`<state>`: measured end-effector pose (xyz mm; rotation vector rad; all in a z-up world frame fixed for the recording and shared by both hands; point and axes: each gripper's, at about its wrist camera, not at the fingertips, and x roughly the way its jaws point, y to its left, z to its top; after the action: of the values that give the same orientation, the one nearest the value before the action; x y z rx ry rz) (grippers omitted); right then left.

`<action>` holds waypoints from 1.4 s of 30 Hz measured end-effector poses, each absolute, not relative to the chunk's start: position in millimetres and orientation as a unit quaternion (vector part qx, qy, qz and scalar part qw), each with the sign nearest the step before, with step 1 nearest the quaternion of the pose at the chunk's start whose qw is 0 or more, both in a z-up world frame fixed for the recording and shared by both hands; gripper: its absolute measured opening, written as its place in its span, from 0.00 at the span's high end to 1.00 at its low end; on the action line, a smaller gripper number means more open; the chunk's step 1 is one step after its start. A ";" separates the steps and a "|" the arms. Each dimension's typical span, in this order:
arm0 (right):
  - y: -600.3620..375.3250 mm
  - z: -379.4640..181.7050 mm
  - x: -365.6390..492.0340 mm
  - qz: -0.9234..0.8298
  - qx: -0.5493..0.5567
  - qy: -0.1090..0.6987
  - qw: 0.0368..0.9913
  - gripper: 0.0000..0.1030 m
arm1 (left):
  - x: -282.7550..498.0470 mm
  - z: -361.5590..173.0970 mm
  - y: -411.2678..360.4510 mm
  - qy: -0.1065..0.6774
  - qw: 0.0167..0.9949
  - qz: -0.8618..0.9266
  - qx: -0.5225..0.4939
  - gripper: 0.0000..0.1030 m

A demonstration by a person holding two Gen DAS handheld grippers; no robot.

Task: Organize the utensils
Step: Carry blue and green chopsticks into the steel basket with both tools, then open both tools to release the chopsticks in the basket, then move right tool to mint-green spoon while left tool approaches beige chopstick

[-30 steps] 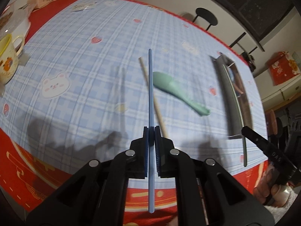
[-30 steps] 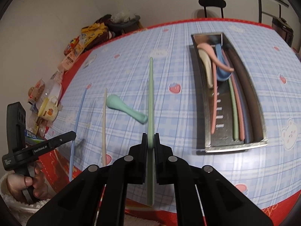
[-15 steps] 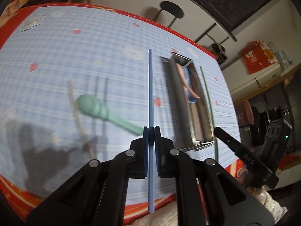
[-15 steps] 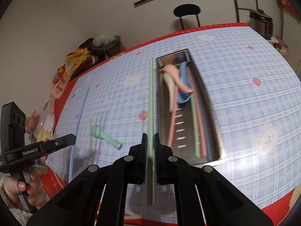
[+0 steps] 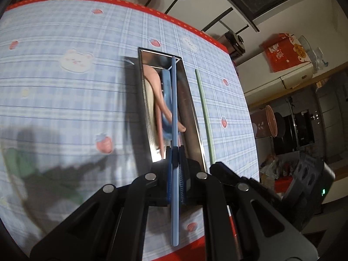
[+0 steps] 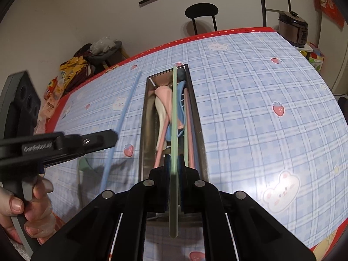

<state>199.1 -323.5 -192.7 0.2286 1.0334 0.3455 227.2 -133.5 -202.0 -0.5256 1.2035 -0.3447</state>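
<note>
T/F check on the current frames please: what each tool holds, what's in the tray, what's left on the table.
1. The left tool grips a blue chopstick. True.
2. The right tool is open and holds nothing. False: it is shut on a green chopstick.
3. The metal tray holds no utensils. False: a pink spoon and other utensils lie in it.
4. A green spoon lies on the tablecloth outside the tray. True.
</note>
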 end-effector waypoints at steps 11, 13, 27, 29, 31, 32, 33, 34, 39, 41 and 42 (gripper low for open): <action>-316.4 -208.7 221.2 0.155 0.100 0.510 0.840 0.93 | 258.3 -238.9 -150.9 0.592 0.746 -0.145 -0.270 0.90; -315.4 -211.4 222.9 0.153 0.099 0.515 0.838 0.93 | 261.1 -241.3 -153.2 0.594 0.744 -0.143 -0.269 0.90; -316.7 -205.3 223.3 0.136 0.093 0.519 0.838 0.90 | 261.7 -235.1 -151.0 0.592 0.753 -0.138 -0.252 0.82; -318.7 -200.5 219.7 0.132 0.092 0.516 0.841 0.80 | 259.4 -225.0 -145.7 0.581 0.764 -0.135 -0.246 0.75; -320.6 -196.4 215.0 0.126 0.091 0.512 0.845 0.62 | 254.1 -215.8 -138.8 0.570 0.775 -0.131 -0.239 0.67; -321.4 -193.6 211.5 0.125 0.089 0.509 0.847 0.54 | 251.0 -211.7 -134.8 0.565 0.781 -0.128 -0.234 0.60; -321.8 -191.5 208.4 0.125 0.088 0.508 0.848 0.48 | 247.4 -207.8 -130.1 0.560 0.786 -0.124 -0.230 0.53; -321.9 -190.1 206.1 0.124 0.086 0.508 0.848 0.44 | 242.0 -202.6 -123.8 0.554 0.793 -0.118 -0.226 0.51; -321.1 -185.7 189.6 0.125 0.087 0.512 0.846 0.13 | 216.6 -191.5 -98.2 0.540 0.810 -0.091 -0.209 0.27; -319.5 -185.7 184.0 0.125 0.087 0.516 0.843 0.09 | 205.1 -188.8 -85.7 0.534 0.818 -0.072 -0.202 0.13; -318.3 -186.0 180.2 0.127 0.088 0.519 0.841 0.08 | 200.2 -188.4 -81.2 0.530 0.821 -0.066 -0.202 0.13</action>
<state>180.2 -318.3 -186.0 0.1859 1.0965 0.2675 200.2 -81.2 -188.4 -0.4291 1.1281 -0.1404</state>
